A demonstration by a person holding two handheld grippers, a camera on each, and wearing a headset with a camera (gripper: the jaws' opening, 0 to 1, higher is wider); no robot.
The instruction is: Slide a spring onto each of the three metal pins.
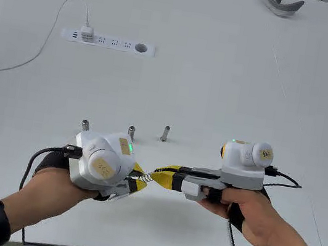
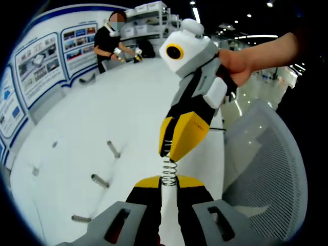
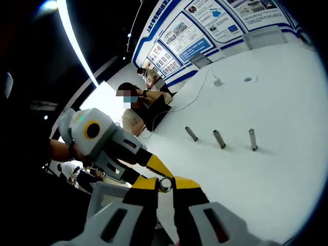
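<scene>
Three metal pins stand in a row on the white table: left pin (image 1: pixel 85 125), middle pin (image 1: pixel 131 132), right pin (image 1: pixel 165 133). In the right gripper view the first pin (image 3: pixel 191 134) and the second pin (image 3: pixel 219 139) look coiled, as if sleeved by springs. The third pin (image 3: pixel 252 139) is smooth. A small spring (image 1: pixel 148 177) (image 2: pixel 169 171) hangs above the table's front part, just in front of the pins. My left gripper (image 1: pixel 141 178) (image 2: pixel 169 180) is shut on one end and my right gripper (image 1: pixel 156 177) (image 3: pixel 165 183) on the other, tip to tip.
At the back left lies a white power strip (image 1: pixel 108 42) with a plug and cable. A grey curved object (image 1: pixel 283 3) sits at the far back right. The table's front edge runs just below my hands, with a mesh chair (image 2: pixel 266 169) beside it. A person (image 2: pixel 110 41) stands far off.
</scene>
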